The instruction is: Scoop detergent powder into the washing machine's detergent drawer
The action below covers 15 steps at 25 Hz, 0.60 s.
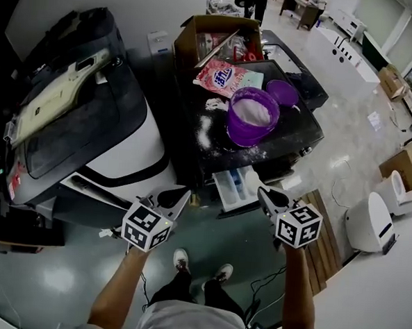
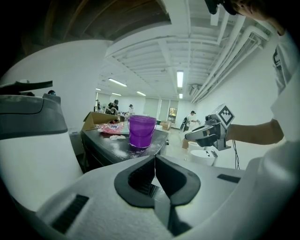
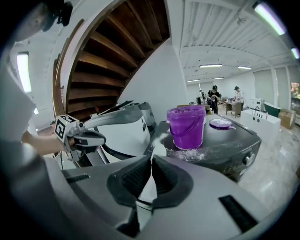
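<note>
Right gripper [image 1: 265,194] fingers pinched narrow on white scoop [image 1: 252,178], beside open drawer [image 1: 231,191]. Purple bucket [image 1: 233,131] of powder [image 1: 251,111] on washer [image 1: 295,134] top. Left gripper [image 1: 179,198] fingers closed, empty. Risk: scoop twisting in thin grip, powder missing drawer, landing on floor [image 1: 208,247].

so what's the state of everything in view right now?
detergent drawer: pulled out
purple bucket: open, powder inside
bucket lid: off, lying beside the bucket
cardboard box: flaps open
washer top: dusted with spilled powder
left gripper: shut, empty
right gripper: shut on white scoop
</note>
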{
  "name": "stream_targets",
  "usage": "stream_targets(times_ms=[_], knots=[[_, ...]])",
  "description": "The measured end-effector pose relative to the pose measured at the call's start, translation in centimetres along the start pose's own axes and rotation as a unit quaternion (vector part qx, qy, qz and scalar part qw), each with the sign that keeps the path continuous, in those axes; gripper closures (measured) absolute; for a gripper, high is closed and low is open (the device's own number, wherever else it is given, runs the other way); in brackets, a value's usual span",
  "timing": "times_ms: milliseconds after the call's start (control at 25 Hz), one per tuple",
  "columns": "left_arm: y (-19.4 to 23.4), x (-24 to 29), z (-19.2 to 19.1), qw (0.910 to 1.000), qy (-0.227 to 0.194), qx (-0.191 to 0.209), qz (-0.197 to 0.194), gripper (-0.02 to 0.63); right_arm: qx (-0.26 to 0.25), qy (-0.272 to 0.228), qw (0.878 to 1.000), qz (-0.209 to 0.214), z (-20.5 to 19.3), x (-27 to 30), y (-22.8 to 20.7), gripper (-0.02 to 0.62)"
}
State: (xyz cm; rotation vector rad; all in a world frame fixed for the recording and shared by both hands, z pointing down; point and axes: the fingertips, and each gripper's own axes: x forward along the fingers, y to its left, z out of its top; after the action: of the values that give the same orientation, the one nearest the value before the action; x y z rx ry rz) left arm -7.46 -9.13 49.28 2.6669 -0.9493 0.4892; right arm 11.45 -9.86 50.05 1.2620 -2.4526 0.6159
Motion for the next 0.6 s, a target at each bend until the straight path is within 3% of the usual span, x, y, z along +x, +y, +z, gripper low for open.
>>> stream_targets(times_ms=[240, 600], knots=[[2.4, 1.2, -0.7, 0.9993, -0.012, -0.036, -0.004, 0.595, -0.025, 0.057, 0.998, 0.015, -3.6, 5.8, -0.7, 0.594], [4.3, 2.3, -3.8, 0.9988, 0.015, -0.047, 0.004, 0.595, -0.16, 0.151, 0.975, 0.015, -7.6, 11.3, -1.2, 0.594]])
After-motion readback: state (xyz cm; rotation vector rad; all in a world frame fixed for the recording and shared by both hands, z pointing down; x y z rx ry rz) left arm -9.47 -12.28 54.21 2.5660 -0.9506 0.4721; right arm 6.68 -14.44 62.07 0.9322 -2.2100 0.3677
